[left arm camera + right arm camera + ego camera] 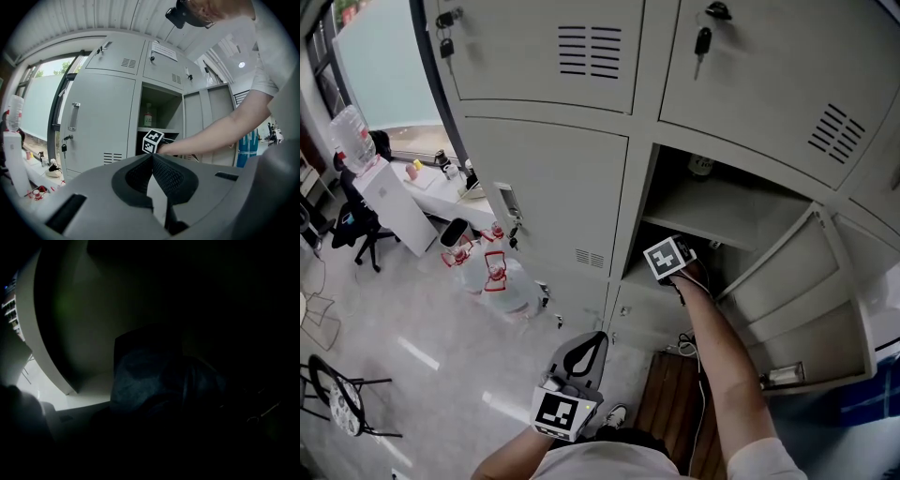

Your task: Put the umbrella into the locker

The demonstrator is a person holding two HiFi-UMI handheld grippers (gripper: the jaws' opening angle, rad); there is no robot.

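Note:
The grey locker (727,214) stands with its door (806,281) swung out to the right. My right gripper (680,265) reaches down into the dark lower compartment under the shelf; only its marker cube and the arm show in the head view. In the right gripper view almost everything is black. Dark blue umbrella fabric (150,380) lies bunched straight ahead on the compartment floor, and the jaws themselves are lost in the dark. My left gripper (581,361) hangs low in front of the lockers, its jaws (151,157) met at the tips with nothing between them.
A green bottle (701,166) stands on the upper shelf. Keys hang from the closed doors above (701,42). Water jugs (492,272) sit on the floor at left, beyond them a white desk (394,202) and a chair (356,230). A wooden board (670,403) lies below the locker.

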